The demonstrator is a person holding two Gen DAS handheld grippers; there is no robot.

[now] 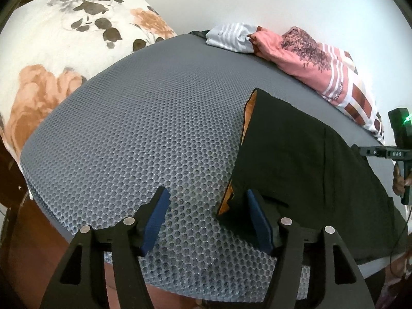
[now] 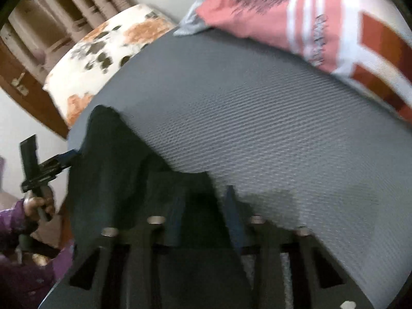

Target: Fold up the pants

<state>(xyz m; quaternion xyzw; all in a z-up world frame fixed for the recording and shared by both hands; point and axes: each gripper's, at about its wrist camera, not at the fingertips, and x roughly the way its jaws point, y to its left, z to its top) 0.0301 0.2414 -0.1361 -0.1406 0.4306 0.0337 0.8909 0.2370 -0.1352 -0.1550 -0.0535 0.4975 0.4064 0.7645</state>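
Left gripper (image 1: 207,203): jaws apart over the grey mesh mattress (image 1: 144,128); right pad touches the pants' edge, nothing clamped.
Right gripper (image 2: 206,206): blurred; black cloth lies between the jaws; grip cannot be told.
Pants (image 1: 303,159): black, orange lining at edge, spread on the mattress's near right.
Floral pillow (image 1: 64,46): far left.
Pink pillow (image 1: 314,59): far right, beside striped cloth (image 1: 231,37).

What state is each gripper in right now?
Left gripper: open, gripping nothing.
Right gripper: blurred, black pants between the jaws, grip cannot be told.
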